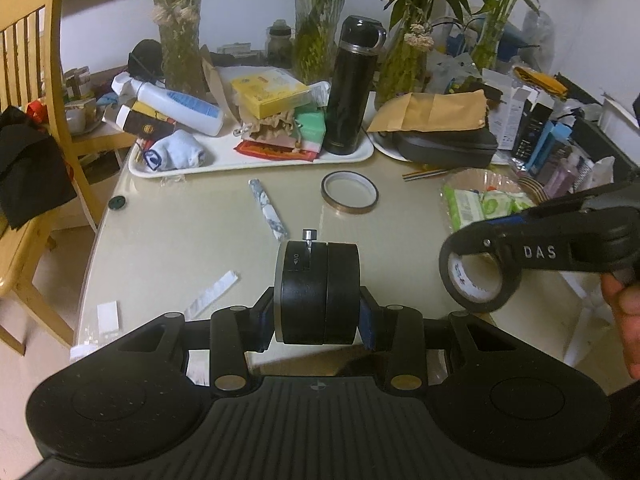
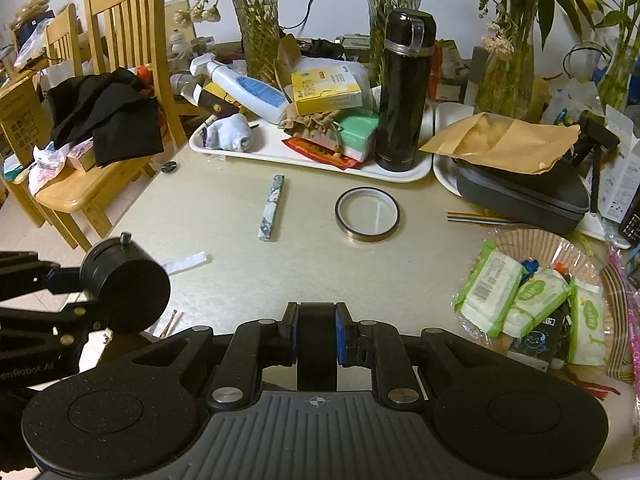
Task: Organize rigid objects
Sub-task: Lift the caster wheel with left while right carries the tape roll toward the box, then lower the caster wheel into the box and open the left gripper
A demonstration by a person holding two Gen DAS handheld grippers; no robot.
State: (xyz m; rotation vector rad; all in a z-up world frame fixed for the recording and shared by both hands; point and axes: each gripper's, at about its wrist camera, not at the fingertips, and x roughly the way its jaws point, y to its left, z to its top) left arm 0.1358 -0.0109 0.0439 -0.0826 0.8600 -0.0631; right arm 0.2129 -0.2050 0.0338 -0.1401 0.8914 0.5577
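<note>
My left gripper (image 1: 318, 314) is shut on a black round cylinder device (image 1: 316, 292) with a small metal knob on top, held above the beige table (image 1: 192, 240); it also shows in the right wrist view (image 2: 126, 282). My right gripper (image 2: 317, 334) is shut on a roll of black tape (image 2: 317, 344), seen edge-on; in the left wrist view the roll (image 1: 478, 276) hangs from its fingers at the right. On the table lie a brown tape ring (image 1: 349, 192) (image 2: 367, 215) and a marbled stick (image 1: 268, 208) (image 2: 272, 207).
A white tray (image 1: 248, 162) holds a black flask (image 1: 352, 84), yellow box, bottle and socks. A grey case under a brown envelope (image 2: 516, 184) sits right. A plate of green wipe packs (image 2: 528, 300) is near right. Wooden chairs (image 2: 120, 92) stand left. Vases line the back.
</note>
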